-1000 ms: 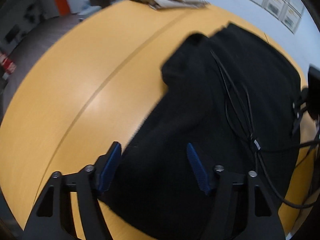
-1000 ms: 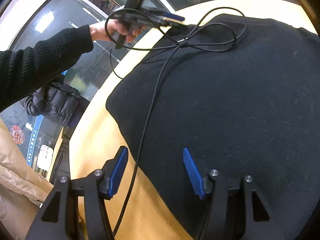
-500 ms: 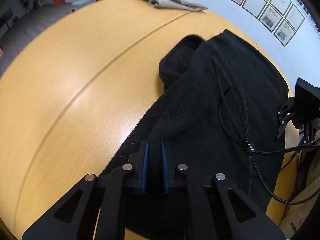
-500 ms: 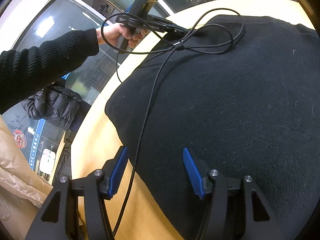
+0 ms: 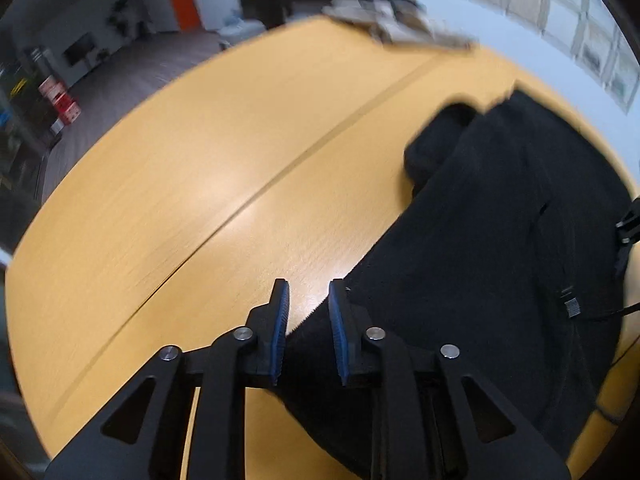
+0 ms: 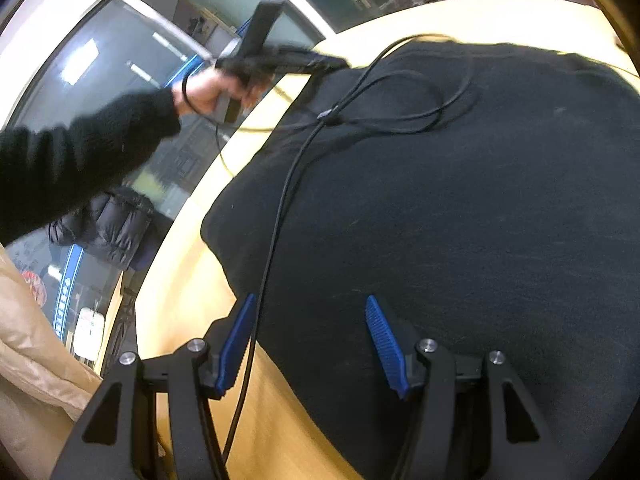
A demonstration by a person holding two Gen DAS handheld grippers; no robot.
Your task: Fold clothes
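Observation:
A black fleece garment point(image 5: 500, 248) lies spread on a yellow wooden table point(image 5: 224, 168); it also fills the right wrist view point(image 6: 460, 208). My left gripper point(image 5: 307, 332) is shut on the garment's edge, with cloth bunched between its blue pads point(image 5: 280, 328). My right gripper point(image 6: 312, 340) is open above the garment's near edge, holding nothing. In the right wrist view the left gripper point(image 6: 320, 65), held by a hand in a black sleeve, is at the garment's far edge.
A black cable point(image 6: 288, 200) runs over the garment and between my right fingers. A pile of beige cloth point(image 5: 396, 28) lies at the table's far end. A seam point(image 5: 248, 204) crosses the tabletop. Brown paper point(image 6: 36, 344) sits beyond the table edge.
My left gripper went from open to shut on the garment's edge, then moved left with it. My right gripper stayed open and nearly still.

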